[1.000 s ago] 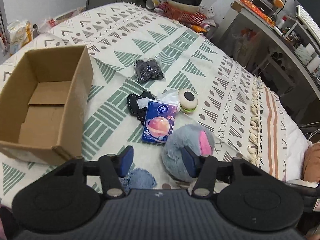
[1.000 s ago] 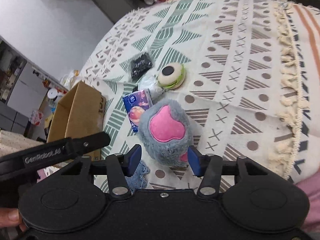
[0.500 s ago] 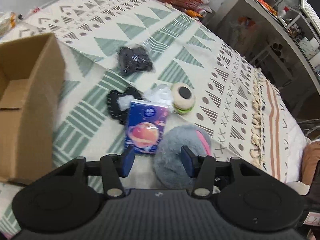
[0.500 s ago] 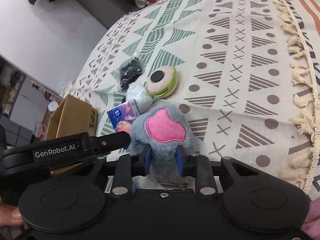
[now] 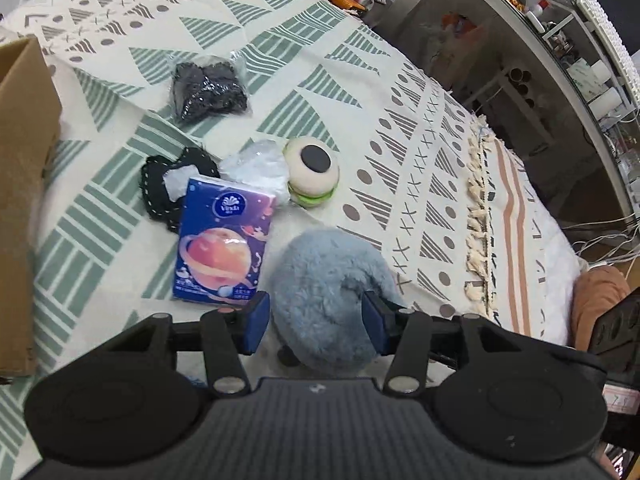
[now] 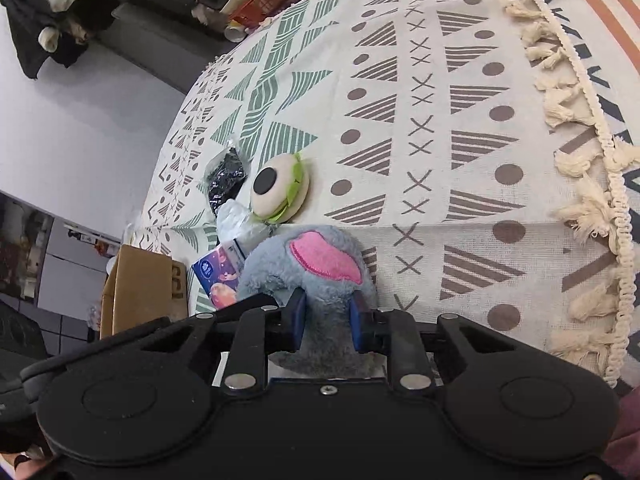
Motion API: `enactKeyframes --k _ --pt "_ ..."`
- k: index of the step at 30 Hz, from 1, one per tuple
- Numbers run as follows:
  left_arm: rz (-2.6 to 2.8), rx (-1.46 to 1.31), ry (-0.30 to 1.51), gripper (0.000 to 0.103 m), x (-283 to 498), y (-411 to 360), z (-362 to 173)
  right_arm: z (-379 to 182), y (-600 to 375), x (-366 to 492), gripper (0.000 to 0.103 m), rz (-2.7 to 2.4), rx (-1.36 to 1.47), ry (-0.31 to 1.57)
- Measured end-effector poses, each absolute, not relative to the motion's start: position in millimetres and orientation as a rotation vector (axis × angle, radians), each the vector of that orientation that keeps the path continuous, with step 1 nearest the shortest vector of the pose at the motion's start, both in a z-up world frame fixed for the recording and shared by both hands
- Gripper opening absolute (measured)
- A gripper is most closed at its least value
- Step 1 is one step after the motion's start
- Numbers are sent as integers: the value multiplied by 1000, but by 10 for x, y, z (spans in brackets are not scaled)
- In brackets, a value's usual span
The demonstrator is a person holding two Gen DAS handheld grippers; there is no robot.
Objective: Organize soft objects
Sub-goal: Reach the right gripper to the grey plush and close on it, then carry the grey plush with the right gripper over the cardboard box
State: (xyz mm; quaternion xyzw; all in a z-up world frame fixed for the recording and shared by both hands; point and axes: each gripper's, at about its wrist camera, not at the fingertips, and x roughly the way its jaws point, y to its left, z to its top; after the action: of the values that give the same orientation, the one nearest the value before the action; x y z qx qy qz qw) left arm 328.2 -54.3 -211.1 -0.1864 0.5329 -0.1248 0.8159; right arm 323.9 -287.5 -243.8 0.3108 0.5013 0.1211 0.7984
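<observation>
At the bottom centre of the right view, your right tongs (image 6: 326,318) pinch the grey plush (image 6: 308,268); your left tongs (image 5: 316,318) stand spread around it. Lift it clear of the tissue pack (image 5: 222,240), then carry it to the cardboard box (image 5: 24,152) at far left.

Fluffy grey-blue plush toy (image 6: 316,264) with pink patch, lying on patterned cloth, pinched near its base

Grey-blue plush toy (image 6: 316,268), pink patch
</observation>
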Motion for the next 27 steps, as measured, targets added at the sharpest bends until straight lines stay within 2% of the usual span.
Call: enactKeyframes --k 3,5,7,10,12,19,27 --pt "-257 -379 1146 50 3277 -553 -2155 -2457 -2877 3254 22 260 678 1077" --pt "-258 -395 1148 44 3275 -532 -2198 -2456 -2863 3250 22 262 671 1079" --pt "-264 -434 1147 34 3285 -502 -2233 -2457 -2859 3250 23 266 667 1081" --pt "-260 -435 1133 28 3300 -495 -2258 -2478 -2836 3291 33 265 660 1100" --pt "-253 -454 1122 26 3292 -473 -2276 -2498 -2818 3300 36 260 657 1105" --pt "-250 -476 1105 21 3215 -441 -2223 -2393 -2774 3257 25 277 616 1062" --pt "-259 -483 1027 20 3040 -348 -1942 -2101 -2676 3142 23 302 575 1004"
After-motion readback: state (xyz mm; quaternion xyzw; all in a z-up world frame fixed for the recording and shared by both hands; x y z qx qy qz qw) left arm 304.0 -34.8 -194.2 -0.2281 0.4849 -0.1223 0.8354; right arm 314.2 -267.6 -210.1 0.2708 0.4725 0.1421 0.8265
